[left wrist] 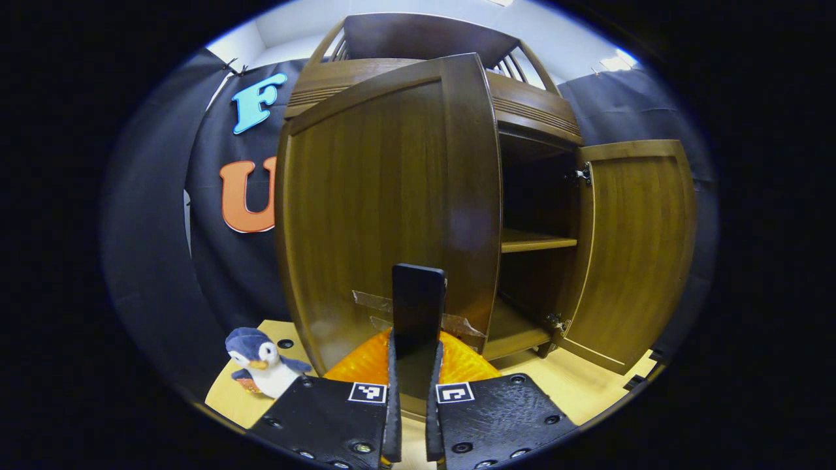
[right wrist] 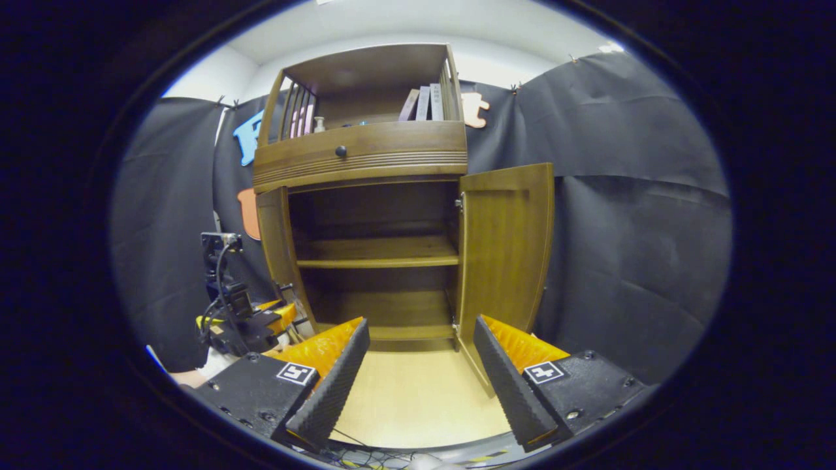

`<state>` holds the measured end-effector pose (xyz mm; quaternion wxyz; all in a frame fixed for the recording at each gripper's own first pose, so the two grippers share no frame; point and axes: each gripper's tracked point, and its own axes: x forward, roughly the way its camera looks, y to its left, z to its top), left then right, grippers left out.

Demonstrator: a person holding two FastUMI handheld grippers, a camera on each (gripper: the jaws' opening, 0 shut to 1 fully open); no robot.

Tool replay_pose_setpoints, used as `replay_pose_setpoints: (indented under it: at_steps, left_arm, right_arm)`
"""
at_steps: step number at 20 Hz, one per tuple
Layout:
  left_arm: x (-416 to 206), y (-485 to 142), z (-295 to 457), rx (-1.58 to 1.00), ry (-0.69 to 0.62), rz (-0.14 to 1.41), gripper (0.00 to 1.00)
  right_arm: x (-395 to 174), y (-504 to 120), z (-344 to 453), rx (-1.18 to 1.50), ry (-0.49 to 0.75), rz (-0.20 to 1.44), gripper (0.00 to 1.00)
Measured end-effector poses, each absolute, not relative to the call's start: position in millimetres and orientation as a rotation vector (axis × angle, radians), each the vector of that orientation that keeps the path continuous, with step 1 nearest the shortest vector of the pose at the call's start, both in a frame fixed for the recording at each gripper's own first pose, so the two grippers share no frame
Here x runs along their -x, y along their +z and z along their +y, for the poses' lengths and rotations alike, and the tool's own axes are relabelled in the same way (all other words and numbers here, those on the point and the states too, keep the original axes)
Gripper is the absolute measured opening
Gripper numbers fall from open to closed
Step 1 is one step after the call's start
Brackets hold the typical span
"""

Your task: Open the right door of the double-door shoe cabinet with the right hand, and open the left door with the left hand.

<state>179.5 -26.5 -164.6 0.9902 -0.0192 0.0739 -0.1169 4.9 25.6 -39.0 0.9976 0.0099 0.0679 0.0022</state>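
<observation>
The dark handle tab [left wrist: 418, 307] of the brown wooden cabinet's left door [left wrist: 385, 215] is clamped between the left gripper's [left wrist: 411, 418] closed jaws, judged for swinging it outward, while the right door [right wrist: 506, 251] stands open and the right gripper [right wrist: 421, 372] is held back with jaws spread, empty.

Brown wood-grain shoe cabinet [right wrist: 366, 215], blue-and-white plush penguin [left wrist: 261, 362], pale wooden floor [right wrist: 418, 398]
</observation>
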Motion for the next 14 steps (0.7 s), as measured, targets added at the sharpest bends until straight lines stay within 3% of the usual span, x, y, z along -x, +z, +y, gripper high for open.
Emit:
replay_pose_setpoints:
  at_steps: [14]
  left_arm:
    - [-146,-168,35,0.039,-0.169,0.157,0.13]
  right_arm:
    - [0,-50,57,-0.034,0.091,0.152,1.0]
